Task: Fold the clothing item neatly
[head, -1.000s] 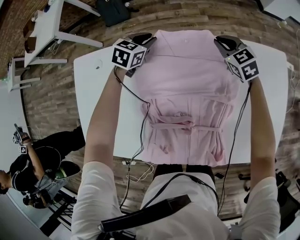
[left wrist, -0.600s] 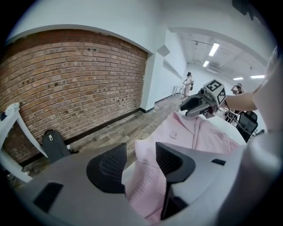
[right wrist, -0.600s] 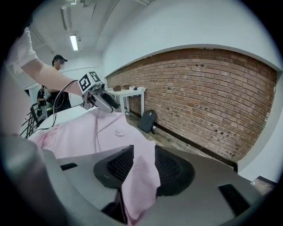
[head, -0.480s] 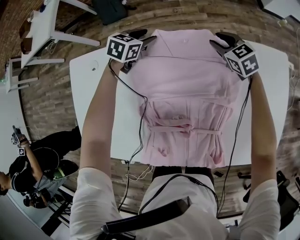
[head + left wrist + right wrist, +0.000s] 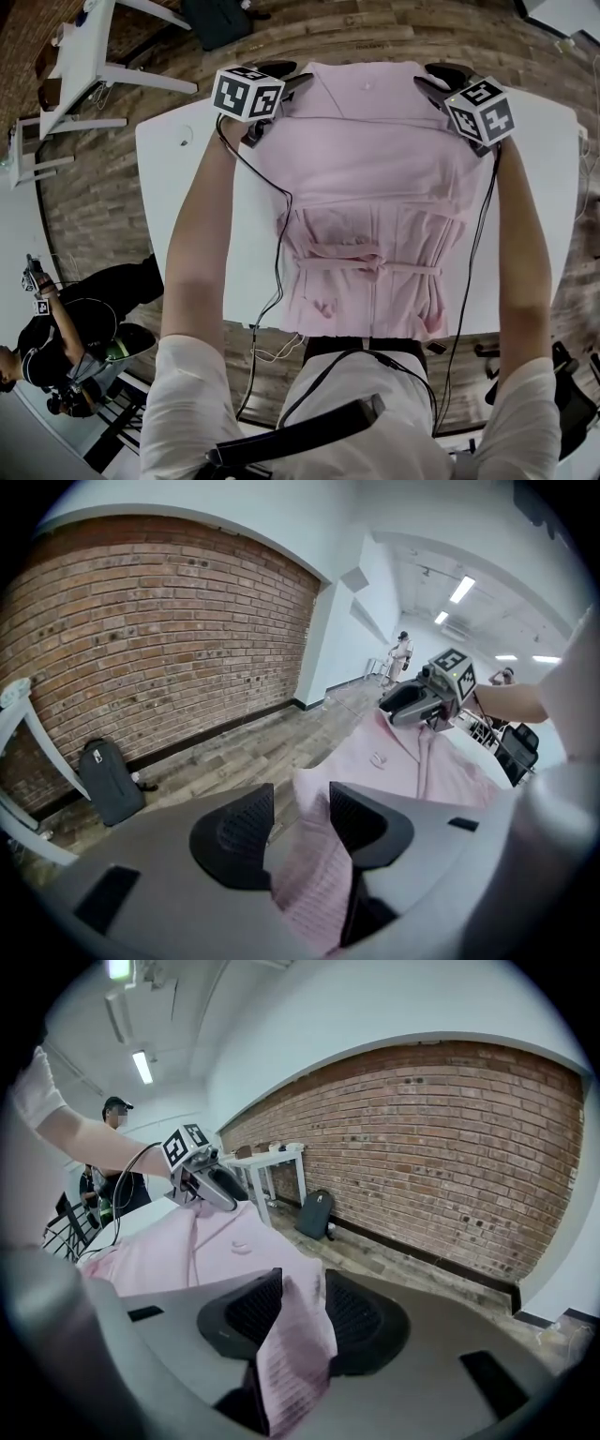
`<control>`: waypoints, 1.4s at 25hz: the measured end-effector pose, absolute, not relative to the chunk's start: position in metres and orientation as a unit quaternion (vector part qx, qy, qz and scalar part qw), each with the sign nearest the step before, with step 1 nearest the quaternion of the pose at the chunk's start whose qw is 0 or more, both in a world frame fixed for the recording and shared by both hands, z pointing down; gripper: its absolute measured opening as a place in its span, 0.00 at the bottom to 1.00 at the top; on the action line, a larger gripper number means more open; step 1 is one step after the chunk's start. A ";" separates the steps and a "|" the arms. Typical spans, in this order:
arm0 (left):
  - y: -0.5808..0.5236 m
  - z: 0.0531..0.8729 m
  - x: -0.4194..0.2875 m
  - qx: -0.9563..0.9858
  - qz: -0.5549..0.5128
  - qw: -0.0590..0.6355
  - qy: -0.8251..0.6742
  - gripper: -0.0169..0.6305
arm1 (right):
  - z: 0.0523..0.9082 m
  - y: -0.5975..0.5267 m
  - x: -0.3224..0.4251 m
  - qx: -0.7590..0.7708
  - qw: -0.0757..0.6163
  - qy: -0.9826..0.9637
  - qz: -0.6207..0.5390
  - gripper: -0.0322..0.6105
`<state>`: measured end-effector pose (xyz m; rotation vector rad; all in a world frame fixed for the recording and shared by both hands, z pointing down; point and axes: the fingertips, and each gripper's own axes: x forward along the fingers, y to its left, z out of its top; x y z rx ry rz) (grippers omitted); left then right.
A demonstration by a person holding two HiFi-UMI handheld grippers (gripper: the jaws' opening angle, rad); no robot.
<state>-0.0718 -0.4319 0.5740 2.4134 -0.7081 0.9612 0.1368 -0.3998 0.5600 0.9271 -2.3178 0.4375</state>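
Note:
A pink garment [image 5: 375, 187] lies spread on the white table [image 5: 187, 197], its belt tied across the near half. My left gripper [image 5: 284, 82] is at the garment's far left corner and my right gripper [image 5: 431, 80] at its far right corner. In the left gripper view the jaws [image 5: 300, 803] have just been opening and stand apart, with pink cloth [image 5: 319, 878] lying loose between them. In the right gripper view the jaws [image 5: 302, 1290] have likewise been opening, and a fold of the cloth [image 5: 295, 1354] hangs between the pads without being pinched.
A dark backpack [image 5: 220, 19] sits on the wooden floor beyond the table, by the brick wall [image 5: 141, 649]. A white side table [image 5: 84, 47] stands at the far left. A person [image 5: 66, 328] crouches at the left. Cables [image 5: 281, 244] trail over the garment's left side.
Both grippers sank a little toward the table's far edge and their jaws spread open, letting go of the garment's far corners. The garment now rests flatter on the table.

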 end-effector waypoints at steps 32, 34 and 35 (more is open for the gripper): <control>-0.361 0.498 -0.066 0.907 0.320 -0.027 -0.273 0.06 | 0.490 -0.328 0.131 0.334 0.295 -0.895 0.011 0.09; -0.348 0.493 -0.066 0.903 0.320 -0.058 -0.279 0.06 | 0.491 -0.315 0.132 0.337 0.301 -0.892 -0.005 0.09; -0.341 0.490 -0.066 0.901 0.321 -0.076 -0.283 0.06 | 0.492 -0.309 0.132 0.338 0.303 -0.891 -0.013 0.09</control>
